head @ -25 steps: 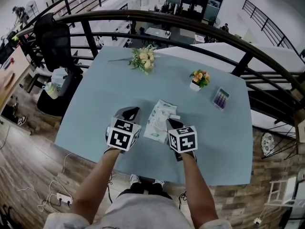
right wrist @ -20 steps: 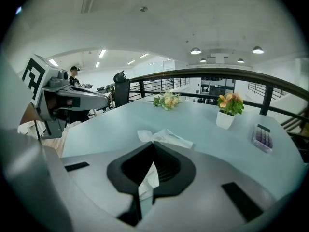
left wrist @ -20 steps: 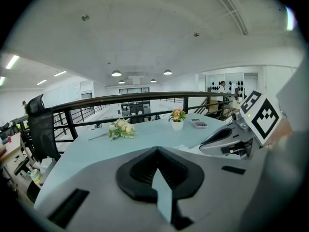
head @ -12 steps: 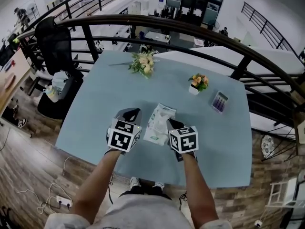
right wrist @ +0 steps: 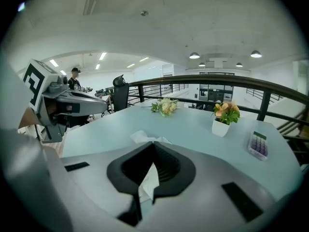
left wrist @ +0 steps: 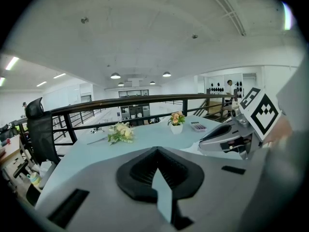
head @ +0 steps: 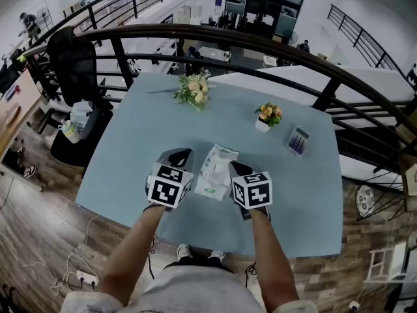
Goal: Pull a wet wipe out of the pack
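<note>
While nose-down, right tool (right wrist: 153,150) (on wipe (right wrist: 150,180))

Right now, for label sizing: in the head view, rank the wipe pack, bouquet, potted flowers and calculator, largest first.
1. wipe pack
2. bouquet
3. potted flowers and calculator: too alike to rank.

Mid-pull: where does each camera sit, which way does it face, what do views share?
Head view: on the head, steeply down onto the table; forearms, left gripper, right gripper show.
Left gripper view: on that gripper, across the table toward the railing; its fingers show.
Right gripper view: likewise; its fingers pinch a wet wipe.
Shared: all three show the bouquet.
</note>
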